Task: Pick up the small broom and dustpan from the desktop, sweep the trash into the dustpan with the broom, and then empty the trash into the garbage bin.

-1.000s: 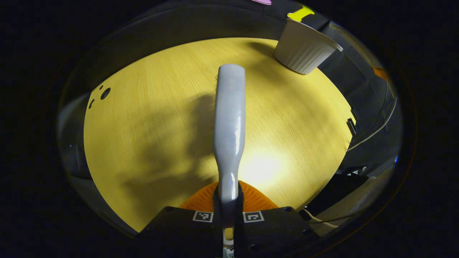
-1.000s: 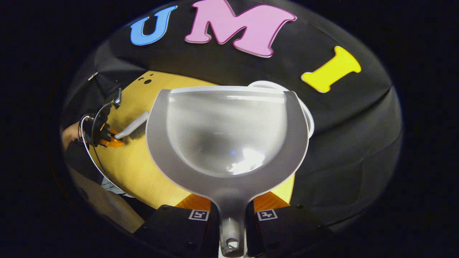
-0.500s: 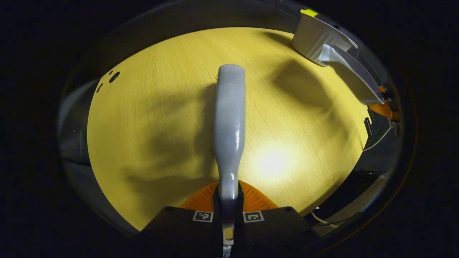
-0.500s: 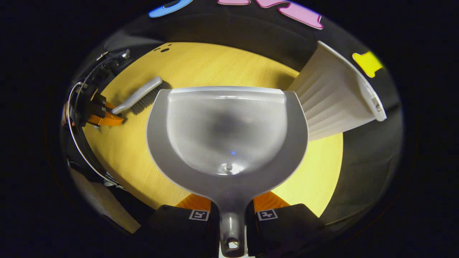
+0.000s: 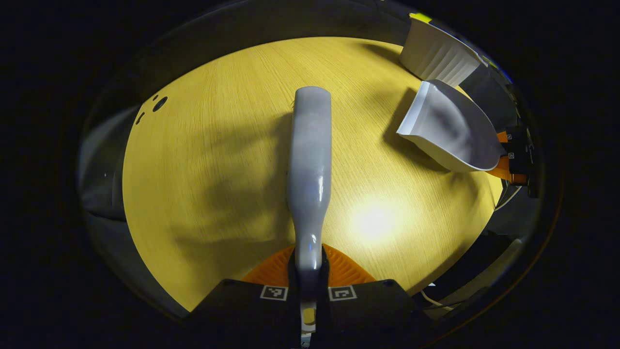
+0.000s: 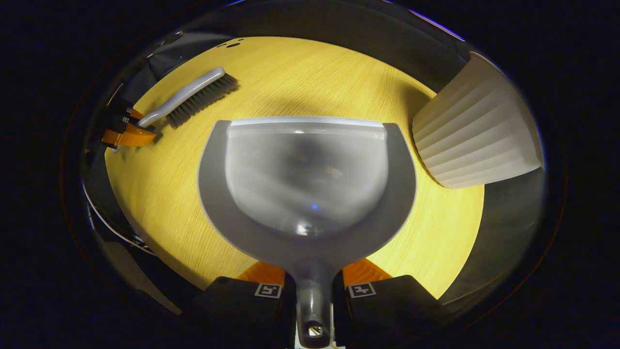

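In the left gripper view the small grey broom [image 5: 310, 155] points straight ahead over the yellow wooden table [image 5: 208, 160], its handle clamped in my left gripper [image 5: 308, 259]. The grey dustpan [image 6: 307, 179] is level and low over the table, and my right gripper [image 6: 314, 278] is shut on its handle. I see nothing lying in the pan. The dustpan [image 5: 448, 128] is also at the right of the left gripper view, mouth toward the table's middle. The broom [image 6: 193, 97], bristles down, is at the upper left of the right gripper view. The white ribbed garbage bin [image 6: 477, 133] stands just right of the pan.
The garbage bin [image 5: 436, 51] stands at the table's far right corner in the left gripper view. Small dark holes [image 5: 157, 103] mark the far left of the tabletop. Cables hang off the table's right edge [image 5: 484, 228].
The right gripper has tipped down from facing the wall and lowered the dustpan toward the table, beside the bin. The broom has barely moved.
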### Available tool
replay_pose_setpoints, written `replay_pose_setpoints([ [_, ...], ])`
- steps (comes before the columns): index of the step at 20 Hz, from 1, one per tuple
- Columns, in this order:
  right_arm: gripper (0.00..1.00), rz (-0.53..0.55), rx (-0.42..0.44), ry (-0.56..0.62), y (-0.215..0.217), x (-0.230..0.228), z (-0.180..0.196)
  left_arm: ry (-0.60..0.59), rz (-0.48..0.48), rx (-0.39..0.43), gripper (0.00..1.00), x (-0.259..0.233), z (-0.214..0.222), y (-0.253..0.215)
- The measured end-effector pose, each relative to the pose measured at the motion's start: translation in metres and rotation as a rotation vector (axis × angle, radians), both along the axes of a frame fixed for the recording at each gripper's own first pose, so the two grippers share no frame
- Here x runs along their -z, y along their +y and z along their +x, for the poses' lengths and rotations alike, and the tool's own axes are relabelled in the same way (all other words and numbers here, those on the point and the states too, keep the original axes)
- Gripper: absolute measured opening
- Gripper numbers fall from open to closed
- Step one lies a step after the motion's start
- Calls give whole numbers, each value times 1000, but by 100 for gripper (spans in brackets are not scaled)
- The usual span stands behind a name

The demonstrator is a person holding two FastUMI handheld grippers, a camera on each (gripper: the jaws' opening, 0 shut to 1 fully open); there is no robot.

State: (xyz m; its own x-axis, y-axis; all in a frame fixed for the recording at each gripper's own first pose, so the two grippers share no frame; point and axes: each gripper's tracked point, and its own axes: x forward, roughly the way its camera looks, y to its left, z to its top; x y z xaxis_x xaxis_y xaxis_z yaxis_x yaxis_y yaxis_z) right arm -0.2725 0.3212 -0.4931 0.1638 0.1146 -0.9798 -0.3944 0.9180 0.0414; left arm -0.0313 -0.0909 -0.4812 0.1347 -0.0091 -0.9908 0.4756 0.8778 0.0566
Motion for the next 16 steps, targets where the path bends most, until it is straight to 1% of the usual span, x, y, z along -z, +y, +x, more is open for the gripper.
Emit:
replay_pose_setpoints([
  [5, 36, 4, 9, 36, 9, 14, -12, -3, 17, 18, 17, 1, 0, 1],
  [10, 36, 10, 28, 56, 11, 18, -16, 8, 20, 33, 17, 0, 1, 2],
  [11, 44, 8, 31, 52, 11, 18, -16, 9, 22, 36, 17, 1, 0, 2],
  [12, 37, 8, 36, 50, 11, 19, -15, 10, 24, 38, 17, 1, 1, 2],
  [13, 37, 8, 39, 49, 10, 18, -15, 9, 26, 41, 17, 0, 1, 2],
  [14, 30, 10, 45, 47, 9, 16, -17, 15, 27, 45, 17, 0, 0, 2],
  [15, 45, 16, 56, 41, 10, 14, -17, 26, 24, 54, 19, 0, -1, 2],
  [16, 51, 20, 68, 37, 11, 12, -14, 29, 21, 63, 20, -1, 0, 3],
])
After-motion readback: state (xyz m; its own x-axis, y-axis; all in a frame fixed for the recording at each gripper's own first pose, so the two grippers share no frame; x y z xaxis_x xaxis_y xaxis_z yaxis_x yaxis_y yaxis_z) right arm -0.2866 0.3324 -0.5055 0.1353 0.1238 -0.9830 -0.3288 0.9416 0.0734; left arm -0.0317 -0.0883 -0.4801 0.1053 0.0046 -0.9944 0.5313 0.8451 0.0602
